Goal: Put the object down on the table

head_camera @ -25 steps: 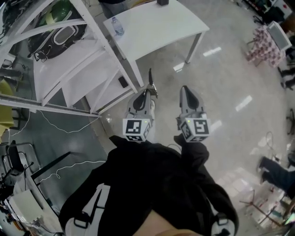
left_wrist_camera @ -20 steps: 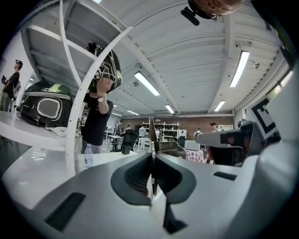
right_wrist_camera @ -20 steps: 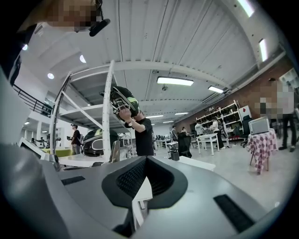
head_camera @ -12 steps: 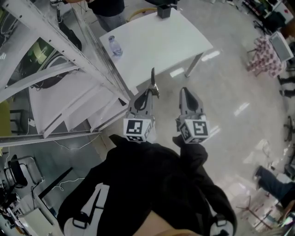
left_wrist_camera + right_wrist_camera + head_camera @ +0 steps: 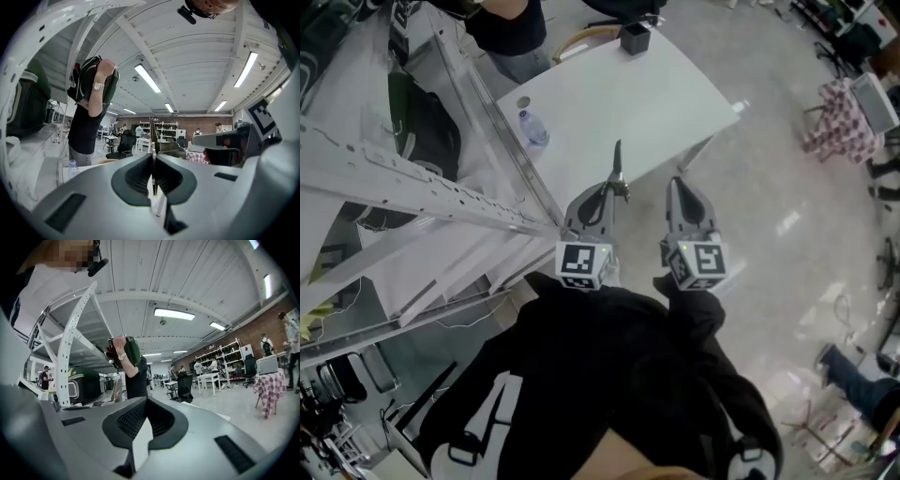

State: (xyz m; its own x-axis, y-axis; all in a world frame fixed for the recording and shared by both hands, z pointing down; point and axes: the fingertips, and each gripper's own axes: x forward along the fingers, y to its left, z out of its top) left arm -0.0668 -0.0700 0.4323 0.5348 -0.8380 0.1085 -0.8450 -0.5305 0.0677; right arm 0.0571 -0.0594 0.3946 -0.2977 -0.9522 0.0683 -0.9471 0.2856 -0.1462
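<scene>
My left gripper (image 5: 612,190) is shut on a thin dark metal tool (image 5: 618,161) that sticks up past its tips, over the near edge of the white table (image 5: 666,89). In the left gripper view the jaws (image 5: 153,157) meet on the tool's narrow dark strip (image 5: 151,129), which rises between them. My right gripper (image 5: 677,184) hangs beside it to the right, over the floor just off the table's edge. Its jaws (image 5: 146,401) are shut with nothing in them.
On the table stand a water bottle (image 5: 533,128) at its left edge and a small black box (image 5: 634,37) at the far end. A white shelving rack (image 5: 422,178) fills the left. A person (image 5: 511,23) stands beyond it, lifting a green backpack (image 5: 123,348).
The view has moved forward: the table and the rack now lie closer under the grippers. Both grippers keep the same pose, the left still shut on the tool.
</scene>
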